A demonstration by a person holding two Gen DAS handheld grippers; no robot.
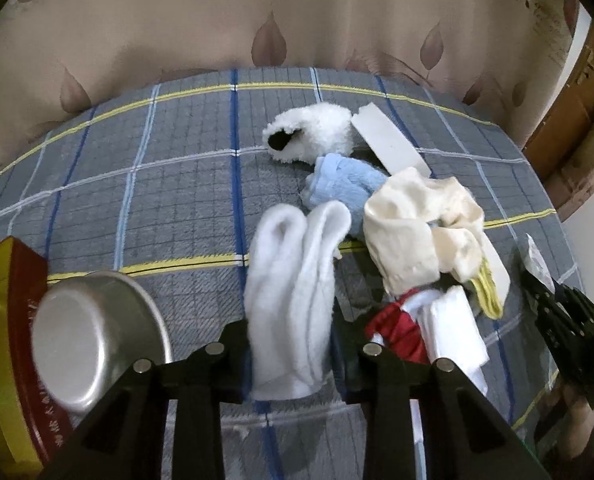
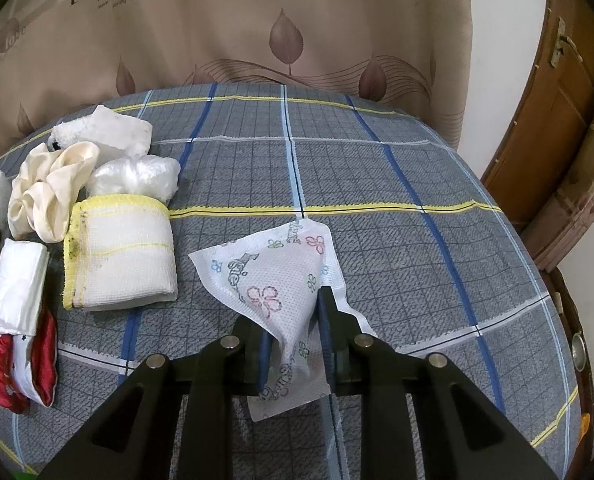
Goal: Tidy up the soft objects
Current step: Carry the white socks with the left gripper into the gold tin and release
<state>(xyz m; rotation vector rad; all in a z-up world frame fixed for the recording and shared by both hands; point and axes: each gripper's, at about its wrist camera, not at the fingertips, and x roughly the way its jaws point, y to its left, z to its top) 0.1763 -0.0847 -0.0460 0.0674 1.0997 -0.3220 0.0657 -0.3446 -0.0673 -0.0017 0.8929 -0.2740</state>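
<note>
Folded cloth (image 2: 121, 252) left of printed wipe (image 2: 273, 280); scrunchie (image 2: 51, 192) behind.

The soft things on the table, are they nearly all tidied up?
Partly. A pile already sits together: the yellow-edged cloth, cream scrunchie and red-and-white cloth. In hand: the left gripper holds a white fleece cloth; the right gripper holds a flowered wipe. Both still need placing.
</note>
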